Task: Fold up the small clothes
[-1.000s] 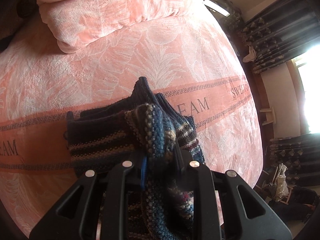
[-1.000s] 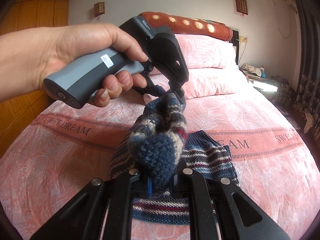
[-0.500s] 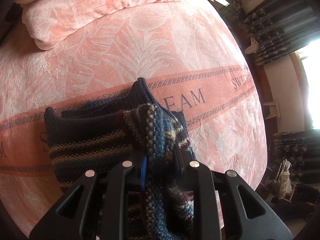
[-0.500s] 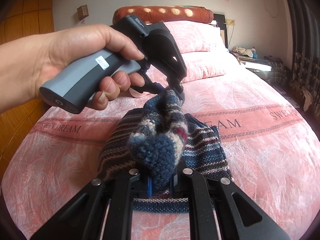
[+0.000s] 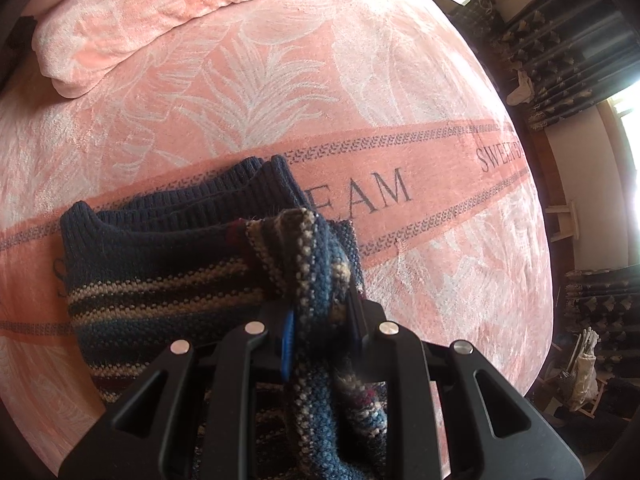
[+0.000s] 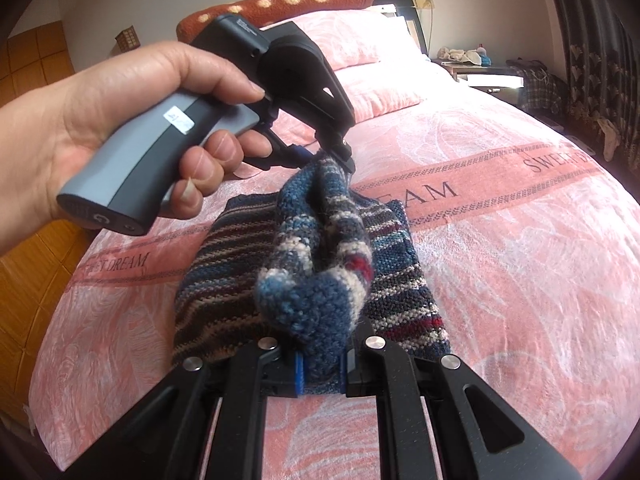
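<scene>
Left wrist view: the left gripper (image 5: 320, 332) points down and forward over a pink bedspread (image 5: 400, 80), its two fingers clenched on a bunched fold of a striped knit sweater (image 5: 160, 272). The pinched fold rises between the fingers and runs back under them; the rest of the garment lies flat to the left of the fingers, its dark ribbed edge just ahead of them.

Right wrist view: a person's hand (image 6: 132, 128) wraps the left gripper's grey handle, tilting it down to the right. The right gripper (image 6: 322, 364) is clamped on the near end of the same raised fold, which stretches ahead between the two grippers above the flat sweater.
</scene>
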### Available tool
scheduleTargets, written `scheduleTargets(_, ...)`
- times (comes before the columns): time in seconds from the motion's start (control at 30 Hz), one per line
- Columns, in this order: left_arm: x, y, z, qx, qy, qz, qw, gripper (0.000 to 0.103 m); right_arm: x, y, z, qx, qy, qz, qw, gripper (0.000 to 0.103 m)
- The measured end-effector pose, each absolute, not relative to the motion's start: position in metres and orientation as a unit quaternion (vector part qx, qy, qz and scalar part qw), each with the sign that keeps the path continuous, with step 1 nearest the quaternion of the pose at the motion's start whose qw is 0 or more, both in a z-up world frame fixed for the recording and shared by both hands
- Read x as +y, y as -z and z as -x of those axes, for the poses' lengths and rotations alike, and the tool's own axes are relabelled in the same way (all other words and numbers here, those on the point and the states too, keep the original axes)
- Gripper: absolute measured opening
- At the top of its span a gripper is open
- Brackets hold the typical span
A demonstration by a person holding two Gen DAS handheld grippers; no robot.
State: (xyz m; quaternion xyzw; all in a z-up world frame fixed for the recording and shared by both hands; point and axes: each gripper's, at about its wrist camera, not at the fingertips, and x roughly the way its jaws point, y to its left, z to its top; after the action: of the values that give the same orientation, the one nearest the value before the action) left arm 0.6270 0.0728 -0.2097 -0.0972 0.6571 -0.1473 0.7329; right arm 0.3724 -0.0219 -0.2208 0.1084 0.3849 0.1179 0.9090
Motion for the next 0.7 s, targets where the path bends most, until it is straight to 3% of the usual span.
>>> scheduleTargets(0.43, 0.031, 0.238, -0.621, 0.643, 0.092, 0.032, 0.759, 0.020, -0.078, 0.263, -0.384, 0.437, -0.142, -0.236, 0.856, 0.011)
scheduleTargets(0.6, 0.028, 0.239, -0.620, 0.616, 0.091, 0.035, 0.782, 0.032, -0.095, 0.283, -0.388, 0.457, -0.166, -0.299, 0.821, 0.012)
scheduleTargets(0.7, 0.030, 0.229, -0.618, 0.591, 0.109, 0.042, 0.798, 0.038, -0.110, 0.299, -0.393, 0.472, -0.183, -0.356, 0.785, 0.023)
